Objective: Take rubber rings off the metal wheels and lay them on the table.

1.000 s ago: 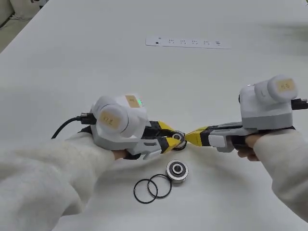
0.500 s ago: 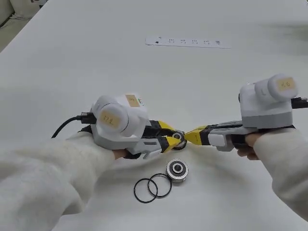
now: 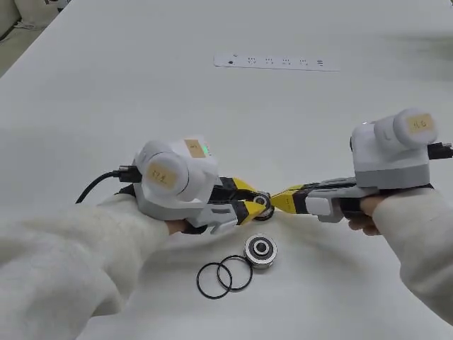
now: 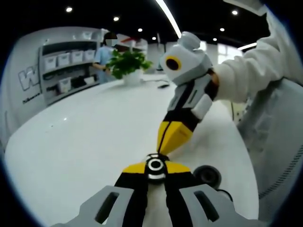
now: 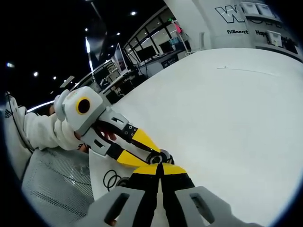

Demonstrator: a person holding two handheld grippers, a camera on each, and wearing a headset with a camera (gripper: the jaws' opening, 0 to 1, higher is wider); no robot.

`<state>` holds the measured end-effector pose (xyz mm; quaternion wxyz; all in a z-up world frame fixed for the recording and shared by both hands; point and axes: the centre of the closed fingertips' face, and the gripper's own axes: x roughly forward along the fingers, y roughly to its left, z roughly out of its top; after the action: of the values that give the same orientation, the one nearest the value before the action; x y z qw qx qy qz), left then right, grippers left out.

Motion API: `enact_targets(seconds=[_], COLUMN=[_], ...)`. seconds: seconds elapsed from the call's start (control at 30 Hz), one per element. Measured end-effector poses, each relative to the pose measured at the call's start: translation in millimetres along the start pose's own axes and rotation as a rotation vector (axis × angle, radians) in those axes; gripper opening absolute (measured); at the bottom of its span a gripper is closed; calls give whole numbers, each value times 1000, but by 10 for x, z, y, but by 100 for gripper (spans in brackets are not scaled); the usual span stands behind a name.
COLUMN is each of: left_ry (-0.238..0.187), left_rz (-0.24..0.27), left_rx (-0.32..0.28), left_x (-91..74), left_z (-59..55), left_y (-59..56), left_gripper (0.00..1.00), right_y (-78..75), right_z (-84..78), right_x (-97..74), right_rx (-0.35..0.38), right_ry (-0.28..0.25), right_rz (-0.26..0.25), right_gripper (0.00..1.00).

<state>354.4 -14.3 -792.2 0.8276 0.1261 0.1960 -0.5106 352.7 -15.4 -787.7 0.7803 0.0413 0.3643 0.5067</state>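
My left gripper (image 3: 253,205) is shut on a small metal wheel (image 3: 261,202), which sits between its yellow tips (image 4: 155,166). My right gripper (image 3: 277,202) comes in from the right with its jaws shut and its tips touching the wheel's rim (image 5: 160,156). I cannot see whether they pinch a rubber ring. In the left gripper view the right gripper (image 4: 164,144) points down onto the wheel. A second metal wheel (image 3: 260,252) lies on the table just in front. Two black rubber rings (image 3: 212,282) (image 3: 236,273) lie overlapping to its left.
The white table (image 3: 141,92) stretches far back. A white power strip (image 3: 276,62) lies at the far side. A black cable (image 3: 99,183) trails left from the left gripper. A person's white sleeves (image 3: 56,269) cover the near corners.
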Motion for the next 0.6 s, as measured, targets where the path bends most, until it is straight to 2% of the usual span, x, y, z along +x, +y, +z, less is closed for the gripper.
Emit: enact_targets(seconds=[0.6], left_ry=[-2], left_rz=[-1], left_rx=[-1], left_x=[-1], left_z=[1], left_y=[3], left_gripper=[14], right_y=[24], right_z=[14], right_x=[7], right_rx=[6], right_ry=[-4], right_rz=[12], right_gripper=[0])
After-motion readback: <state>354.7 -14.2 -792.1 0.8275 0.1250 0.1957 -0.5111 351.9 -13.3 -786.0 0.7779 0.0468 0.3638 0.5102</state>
